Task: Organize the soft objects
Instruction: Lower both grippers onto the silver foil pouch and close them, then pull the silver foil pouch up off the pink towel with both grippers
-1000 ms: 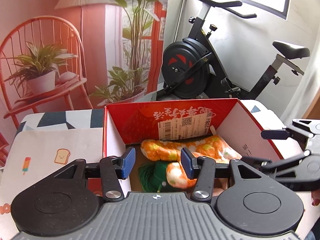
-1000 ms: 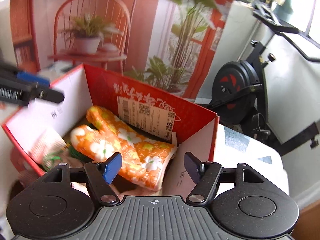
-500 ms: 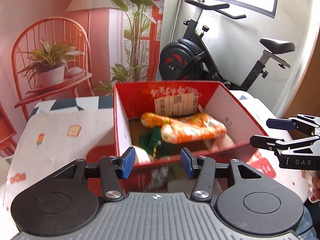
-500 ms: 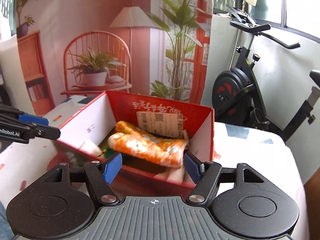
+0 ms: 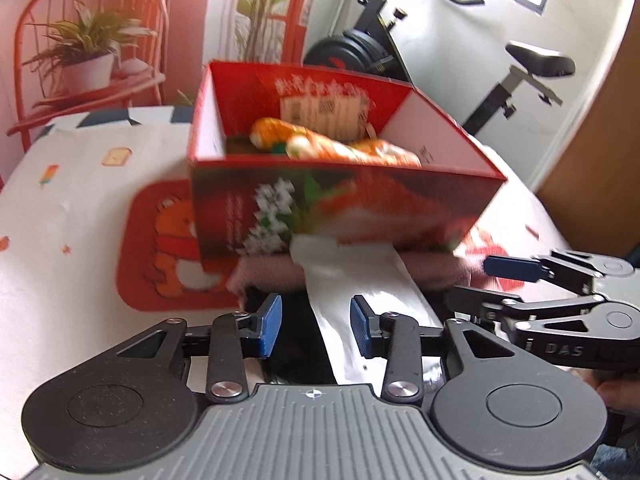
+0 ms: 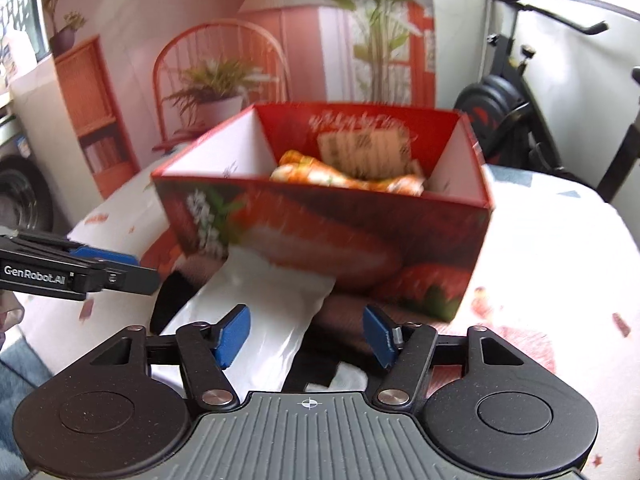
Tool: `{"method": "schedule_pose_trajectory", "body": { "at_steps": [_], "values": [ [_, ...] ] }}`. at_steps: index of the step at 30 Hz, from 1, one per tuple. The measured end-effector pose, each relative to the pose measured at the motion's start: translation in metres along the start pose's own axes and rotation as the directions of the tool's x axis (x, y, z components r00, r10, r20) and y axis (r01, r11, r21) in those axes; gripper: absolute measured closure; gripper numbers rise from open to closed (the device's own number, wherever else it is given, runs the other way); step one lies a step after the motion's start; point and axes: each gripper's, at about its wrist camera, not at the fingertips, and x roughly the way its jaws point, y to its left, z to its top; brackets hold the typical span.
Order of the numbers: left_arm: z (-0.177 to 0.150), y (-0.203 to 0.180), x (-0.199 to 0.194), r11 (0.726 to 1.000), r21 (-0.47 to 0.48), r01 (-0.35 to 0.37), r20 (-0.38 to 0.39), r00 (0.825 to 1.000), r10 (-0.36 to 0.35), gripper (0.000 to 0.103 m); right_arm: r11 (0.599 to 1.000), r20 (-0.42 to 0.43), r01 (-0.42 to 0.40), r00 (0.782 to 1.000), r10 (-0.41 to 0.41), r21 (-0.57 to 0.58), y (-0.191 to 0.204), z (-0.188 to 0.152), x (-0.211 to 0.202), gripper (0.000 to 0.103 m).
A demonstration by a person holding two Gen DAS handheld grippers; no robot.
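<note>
Both grippers have drawn back from the box since the earlier frames: a second ago their fingers hung over its open top, and now its printed front wall stands beyond the fingertips of each.

Covered in a white cloth with small cartoon prints, the counter (image 5: pixel 72 208) carries everything. On it, ahead of both pairs of fingers, sits the open red cardboard box with a strawberry picture on its front (image 5: pixel 340 216) (image 6: pixel 320 236); inside it, well beyond the fingertips, lies an orange floral padded oven mitt (image 5: pixel 340 148) (image 6: pixel 348 176) against the far wall. A glossy white plastic pouch (image 5: pixel 360 292) (image 6: pixel 260 304) sticks out from under the box's front and runs back between the left gripper's fingers; in the right wrist view it lies by the left-hand finger. A dark black soft item (image 5: pixel 292 344) lies beside the pouch, partly under it; what it is cannot be told. A pinkish-brown fabric piece (image 5: pixel 272 276) lies at the foot of the box.

The left gripper (image 5: pixel 316 326) has its blue-padded fingers apart and closing, with the pouch and black item below the gap, not pinched. The right gripper (image 6: pixel 310 336), seen also from the left wrist (image 5: pixel 486 284), has fingers spread wider, also closing, gripping nothing.
</note>
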Motion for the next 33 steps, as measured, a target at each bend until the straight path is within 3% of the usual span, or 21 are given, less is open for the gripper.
{"method": "schedule_pose_trajectory", "body": {
  "at_steps": [5, 13, 27, 33],
  "values": [
    [-0.008, -0.002, 0.019, 0.999, -0.006, 0.039, -0.040, 0.998, -0.040, 0.071, 1.000, -0.023, -0.019, 1.000, 0.019, 0.018, -0.002, -0.009, 0.017, 0.053],
    [-0.008, 0.006, 0.043, 0.997, -0.056, 0.062, -0.066, 0.996, -0.065, 0.071, 0.996, -0.067, -0.088, 0.994, 0.090, 0.035, -0.001, -0.012, 0.040, 0.060],
    [-0.029, 0.015, 0.052, 0.981, -0.141, 0.130, -0.070, 0.988, -0.141, 0.071, 0.984, -0.063, -0.150, 0.986, 0.157, 0.097, -0.005, -0.027, 0.045, 0.067],
    [-0.033, 0.011, 0.054, 0.984, -0.116, 0.132, -0.071, 0.987, -0.141, 0.071, 0.986, -0.052, -0.149, 0.987, 0.153, 0.076, -0.002, -0.030, 0.043, 0.071]
  ]
}}
